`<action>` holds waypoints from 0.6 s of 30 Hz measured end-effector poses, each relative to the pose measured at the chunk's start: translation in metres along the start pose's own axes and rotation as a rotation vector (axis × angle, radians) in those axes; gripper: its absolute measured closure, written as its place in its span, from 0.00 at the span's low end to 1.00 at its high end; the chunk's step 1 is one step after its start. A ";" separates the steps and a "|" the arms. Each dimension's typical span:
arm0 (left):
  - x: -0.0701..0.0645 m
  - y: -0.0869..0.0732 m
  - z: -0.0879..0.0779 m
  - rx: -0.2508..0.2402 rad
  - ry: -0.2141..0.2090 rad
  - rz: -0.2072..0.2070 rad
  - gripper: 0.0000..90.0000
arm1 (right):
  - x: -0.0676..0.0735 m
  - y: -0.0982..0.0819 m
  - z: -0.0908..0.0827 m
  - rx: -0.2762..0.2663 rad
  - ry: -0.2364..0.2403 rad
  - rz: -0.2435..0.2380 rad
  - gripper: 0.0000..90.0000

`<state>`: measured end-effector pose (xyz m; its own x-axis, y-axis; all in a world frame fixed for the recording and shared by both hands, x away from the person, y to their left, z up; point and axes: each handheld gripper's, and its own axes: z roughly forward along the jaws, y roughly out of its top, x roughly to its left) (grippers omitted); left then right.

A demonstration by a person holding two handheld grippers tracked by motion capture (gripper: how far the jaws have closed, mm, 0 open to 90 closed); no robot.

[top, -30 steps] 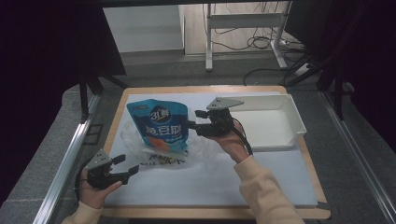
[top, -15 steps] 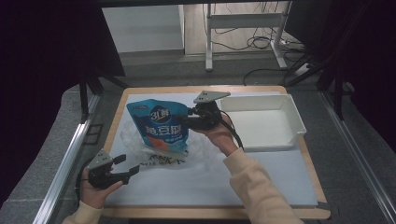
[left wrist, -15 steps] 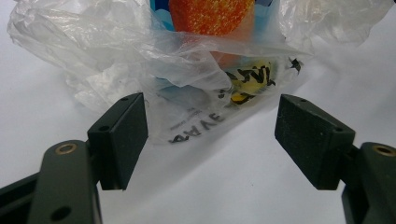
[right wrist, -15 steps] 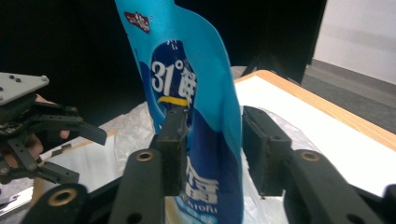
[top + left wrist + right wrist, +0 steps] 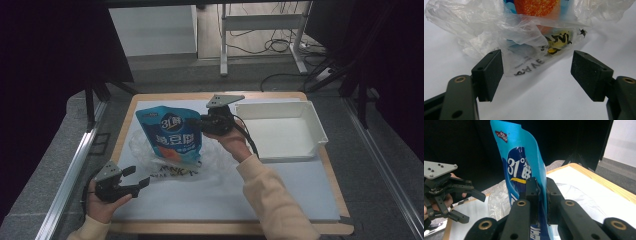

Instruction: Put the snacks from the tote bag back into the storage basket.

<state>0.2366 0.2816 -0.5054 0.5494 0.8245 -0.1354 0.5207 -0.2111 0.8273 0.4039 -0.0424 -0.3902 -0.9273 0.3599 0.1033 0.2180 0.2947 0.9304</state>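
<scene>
Right gripper (image 5: 540, 195) jaws, just closing, are now clamped on the pouch (image 5: 170, 132) edge, so lifting from the bag (image 5: 499, 27) appears possible; left gripper (image 5: 134, 179) is held open.

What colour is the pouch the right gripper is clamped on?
The glossy plastic pouch is bright blue with white lettering and an orange patch low down; clearest in the right gripper view.

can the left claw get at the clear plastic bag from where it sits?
Probably yes. The left claw is open and aimed at the clear plastic bag, with only bare white mat between. The right claw is shut on the blue pouch standing in it, off that approach.
</scene>
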 end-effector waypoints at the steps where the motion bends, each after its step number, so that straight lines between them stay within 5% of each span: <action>1: 0.000 0.000 0.000 0.000 0.000 0.000 0.29 | 0.000 0.000 0.000 0.001 0.003 -0.003 0.94; 18: -0.001 0.000 0.001 0.002 -0.005 0.001 0.29 | 0.002 0.000 0.006 -0.049 -0.008 0.027 0.98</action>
<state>0.2368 0.2806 -0.5058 0.5528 0.8219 -0.1374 0.5213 -0.2124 0.8265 0.4040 -0.0365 -0.3918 -0.9189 0.3739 0.1259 0.2275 0.2415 0.9433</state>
